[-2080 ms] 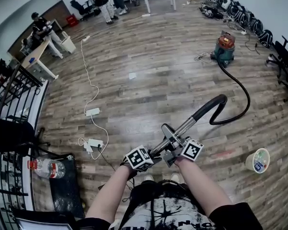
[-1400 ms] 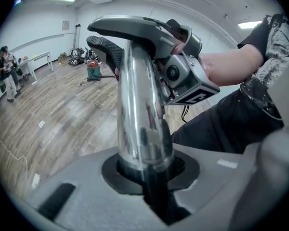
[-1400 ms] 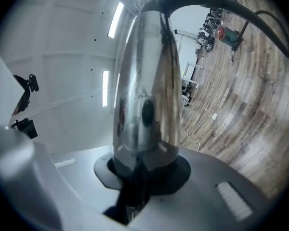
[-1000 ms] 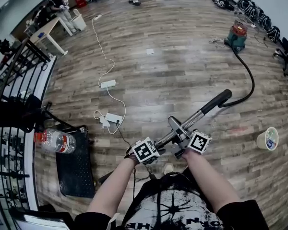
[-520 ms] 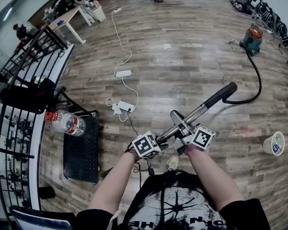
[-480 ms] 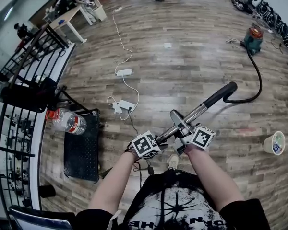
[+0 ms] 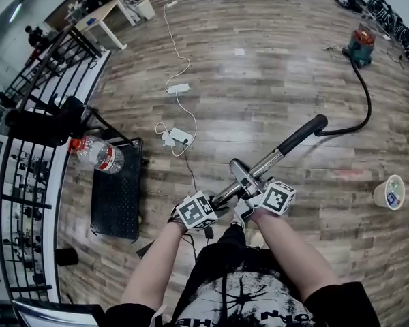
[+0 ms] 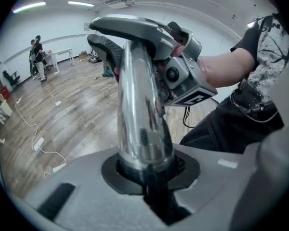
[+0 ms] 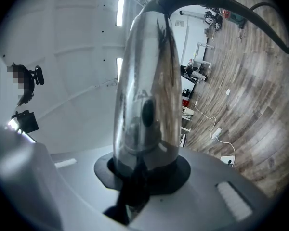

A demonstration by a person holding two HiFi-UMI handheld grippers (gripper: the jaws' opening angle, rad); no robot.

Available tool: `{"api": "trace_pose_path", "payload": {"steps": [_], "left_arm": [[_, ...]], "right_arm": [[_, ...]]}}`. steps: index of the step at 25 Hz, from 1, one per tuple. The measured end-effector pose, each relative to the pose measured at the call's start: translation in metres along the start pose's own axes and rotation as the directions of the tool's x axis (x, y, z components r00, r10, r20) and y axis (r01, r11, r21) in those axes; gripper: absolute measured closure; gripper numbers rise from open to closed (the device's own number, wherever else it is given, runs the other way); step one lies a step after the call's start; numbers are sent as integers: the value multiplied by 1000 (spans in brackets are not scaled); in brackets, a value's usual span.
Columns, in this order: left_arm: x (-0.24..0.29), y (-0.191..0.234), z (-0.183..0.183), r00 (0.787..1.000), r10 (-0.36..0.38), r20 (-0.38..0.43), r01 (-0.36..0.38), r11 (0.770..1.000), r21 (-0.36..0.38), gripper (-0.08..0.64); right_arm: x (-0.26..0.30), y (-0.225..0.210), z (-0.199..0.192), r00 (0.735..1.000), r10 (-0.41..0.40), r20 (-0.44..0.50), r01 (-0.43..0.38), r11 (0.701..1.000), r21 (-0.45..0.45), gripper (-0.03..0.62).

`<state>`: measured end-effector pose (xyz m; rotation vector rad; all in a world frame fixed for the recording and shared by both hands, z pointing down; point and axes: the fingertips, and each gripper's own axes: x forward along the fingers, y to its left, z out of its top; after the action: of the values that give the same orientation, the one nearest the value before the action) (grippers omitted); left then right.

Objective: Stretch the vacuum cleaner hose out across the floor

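Note:
In the head view the teal vacuum cleaner (image 7: 363,41) stands far off at the top right. Its black hose (image 7: 368,101) runs down the floor and bends into the wand's black end (image 7: 300,133). The chrome wand tube (image 7: 259,165) slants down to my hands. My left gripper (image 7: 215,203) is shut on the tube's lower end, and my right gripper (image 7: 249,197) is shut on it just above, by the grey handle (image 7: 237,174). In the left gripper view the chrome tube (image 8: 142,119) fills the jaws of the left gripper (image 8: 147,177). The right gripper (image 9: 142,170) likewise clamps the tube (image 9: 147,90).
A water bottle (image 7: 99,155) lies beside a black mat (image 7: 116,196) at the left. A white cable with adaptors (image 7: 174,138) and a power strip (image 7: 178,88) crosses the wooden floor. A paper cup (image 7: 388,193) sits at the right. A black railing (image 7: 27,155) lines the left.
The vacuum cleaner now lies farther from my hands and the hose's loop has drawn out straighter. Both grippers keep the same hold on the tube.

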<state>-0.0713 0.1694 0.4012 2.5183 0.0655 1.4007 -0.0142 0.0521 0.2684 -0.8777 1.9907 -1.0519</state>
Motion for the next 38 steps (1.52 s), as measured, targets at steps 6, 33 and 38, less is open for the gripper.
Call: {"api": "trace_pose_path", "payload": {"steps": [6,33,38], "left_arm": [[-1,-29,-28,1000,1,14,-1,1000,-16,479],[-107,-107,-251,997,-35,67,33,999,23,480],[-110,-127,-269,998,-28,54,28,999,15,480]], "right_arm": [[-14,15,-35,1000,-1,-23,1,1000,-2,525],[26,117,-274,999,-51,-20,49,997,-67,525],[13,125,-296,998,-53,-22,52,998,-48,523]]}}
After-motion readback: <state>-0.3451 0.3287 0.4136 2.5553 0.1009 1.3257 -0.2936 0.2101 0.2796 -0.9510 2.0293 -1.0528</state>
